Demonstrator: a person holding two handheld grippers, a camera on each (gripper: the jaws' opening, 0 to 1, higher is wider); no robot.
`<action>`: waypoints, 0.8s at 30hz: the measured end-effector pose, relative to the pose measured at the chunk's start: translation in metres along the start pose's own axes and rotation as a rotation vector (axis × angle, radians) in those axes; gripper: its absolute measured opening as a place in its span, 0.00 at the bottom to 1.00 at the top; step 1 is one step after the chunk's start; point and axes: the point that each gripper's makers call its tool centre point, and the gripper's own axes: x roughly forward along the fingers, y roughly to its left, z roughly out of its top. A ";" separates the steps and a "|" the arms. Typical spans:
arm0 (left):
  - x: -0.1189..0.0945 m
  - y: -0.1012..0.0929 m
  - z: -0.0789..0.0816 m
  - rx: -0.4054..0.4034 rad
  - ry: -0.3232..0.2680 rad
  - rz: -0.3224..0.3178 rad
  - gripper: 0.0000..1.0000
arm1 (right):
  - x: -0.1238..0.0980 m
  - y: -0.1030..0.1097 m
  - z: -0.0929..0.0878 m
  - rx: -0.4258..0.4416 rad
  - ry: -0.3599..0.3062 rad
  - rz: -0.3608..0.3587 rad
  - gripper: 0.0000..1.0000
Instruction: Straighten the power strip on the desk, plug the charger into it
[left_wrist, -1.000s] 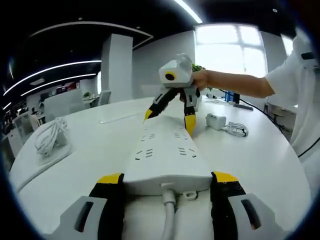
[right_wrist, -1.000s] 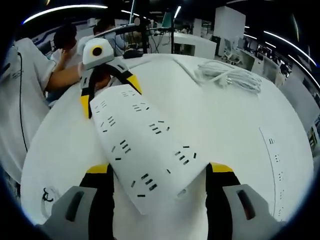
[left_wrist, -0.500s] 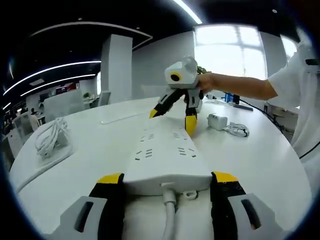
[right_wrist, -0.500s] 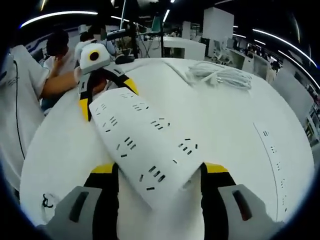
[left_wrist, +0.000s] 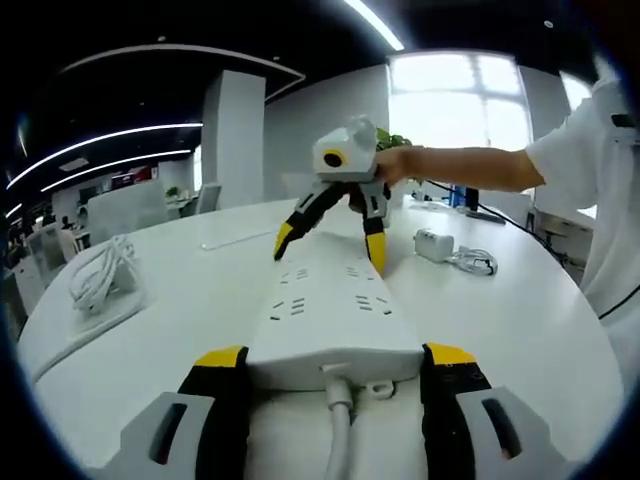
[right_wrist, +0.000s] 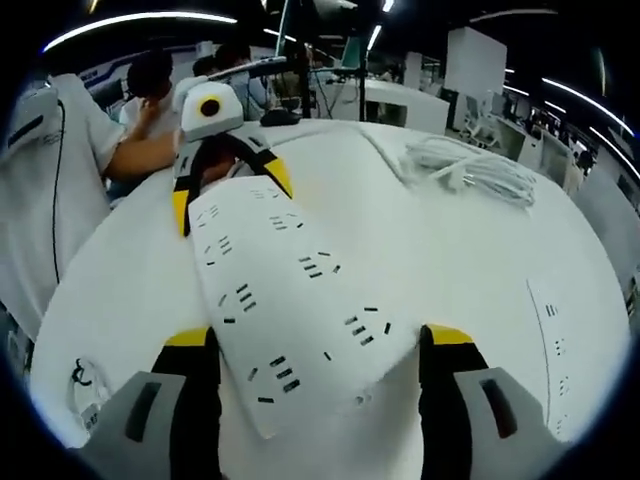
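Coiled white cable (left_wrist: 100, 275): desk's left side. Long white plastic power strip (left_wrist: 335, 315): flat on round white desk (left_wrist: 200, 300), cord end between left gripper (left_wrist: 335, 362) jaws, spread apart. Right gripper (left_wrist: 325, 245): jaws wide, straddling far end. Small white charger (left_wrist: 432, 243): further right.

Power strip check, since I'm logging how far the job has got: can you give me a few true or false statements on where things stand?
1. Each end of the power strip sits between a pair of tongs. True.
2. The charger is plugged into the strip. False: it lies on the desk beside it.
3. A coiled white cable lies on the desk. True.
4. The right tongs hold the charger. False: they straddle the strip's far end.
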 end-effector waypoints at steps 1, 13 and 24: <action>0.000 0.000 0.000 0.000 0.000 0.001 0.70 | -0.001 -0.002 -0.001 0.014 0.008 -0.013 0.79; 0.000 -0.002 0.000 0.013 0.019 -0.024 0.70 | -0.007 -0.006 -0.002 0.039 -0.020 -0.045 0.79; -0.003 -0.003 -0.002 0.043 0.025 -0.100 0.70 | -0.006 0.013 -0.010 0.110 -0.014 -0.122 0.78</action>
